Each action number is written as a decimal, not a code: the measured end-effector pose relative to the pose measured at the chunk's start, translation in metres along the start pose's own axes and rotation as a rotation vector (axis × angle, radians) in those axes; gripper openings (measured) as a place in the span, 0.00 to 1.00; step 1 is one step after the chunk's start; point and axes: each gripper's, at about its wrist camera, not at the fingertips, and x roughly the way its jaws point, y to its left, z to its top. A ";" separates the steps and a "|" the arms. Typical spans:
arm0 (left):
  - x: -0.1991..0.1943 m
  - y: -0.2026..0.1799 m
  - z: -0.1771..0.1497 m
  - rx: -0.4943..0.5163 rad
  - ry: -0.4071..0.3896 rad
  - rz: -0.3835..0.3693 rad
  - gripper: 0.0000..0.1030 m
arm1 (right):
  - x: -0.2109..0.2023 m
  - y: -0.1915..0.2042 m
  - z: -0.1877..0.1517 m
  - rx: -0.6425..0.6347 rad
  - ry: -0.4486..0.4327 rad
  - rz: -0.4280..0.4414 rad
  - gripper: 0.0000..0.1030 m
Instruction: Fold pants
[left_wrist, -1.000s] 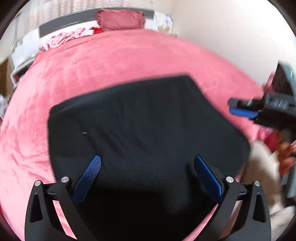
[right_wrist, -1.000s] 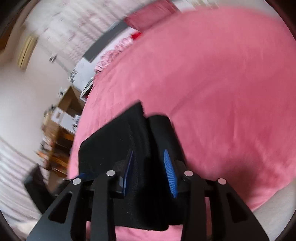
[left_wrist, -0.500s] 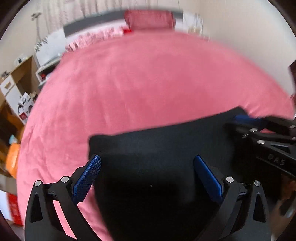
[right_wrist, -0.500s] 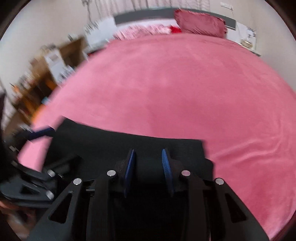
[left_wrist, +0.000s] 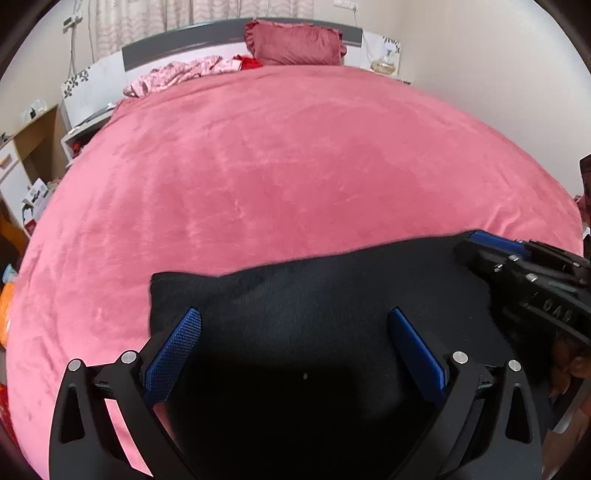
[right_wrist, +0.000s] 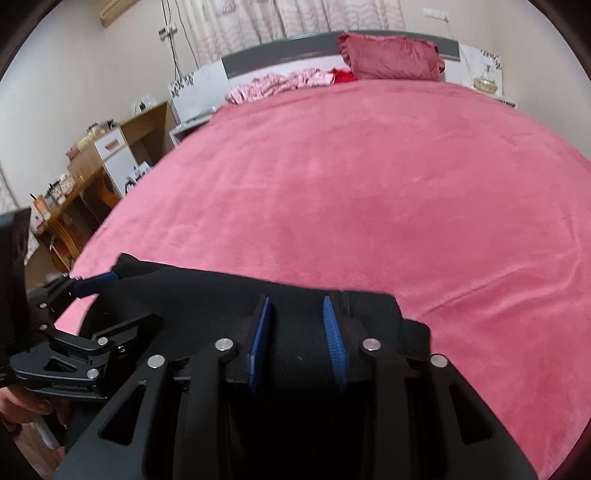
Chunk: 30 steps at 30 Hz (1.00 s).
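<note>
Since a second ago both grippers have swung the black pants (left_wrist: 314, 332) down onto the pink bed (left_wrist: 295, 177), where they lie as a compact folded rectangle. Left gripper (left_wrist: 295, 343) hovers spread wide and released; right gripper (right_wrist: 295, 332) is opening, cloth bunched between its pads, so folding looks nearly finished.

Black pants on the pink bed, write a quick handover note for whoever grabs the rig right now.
Left tool: wide open over the left part of the pants, gripping nothing.
Right tool: jaws opening, a fold of the pants between its pads at the right end.
Pants: a folded black bundle lying across the near edge of the pink blanket.
Done: pants folded compact and laid down.
Left: finish the release, draw both tools clear, smooth or fold again if needed.
</note>
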 end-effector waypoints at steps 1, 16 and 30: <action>-0.008 -0.002 -0.003 0.003 -0.001 0.003 0.97 | -0.007 0.003 0.001 -0.003 -0.008 -0.016 0.61; -0.050 0.028 -0.092 -0.252 0.140 -0.225 0.97 | -0.054 -0.042 -0.061 0.200 0.260 -0.172 0.93; -0.069 0.070 -0.071 -0.431 0.070 -0.288 0.97 | -0.064 -0.035 -0.039 0.212 0.252 -0.140 0.89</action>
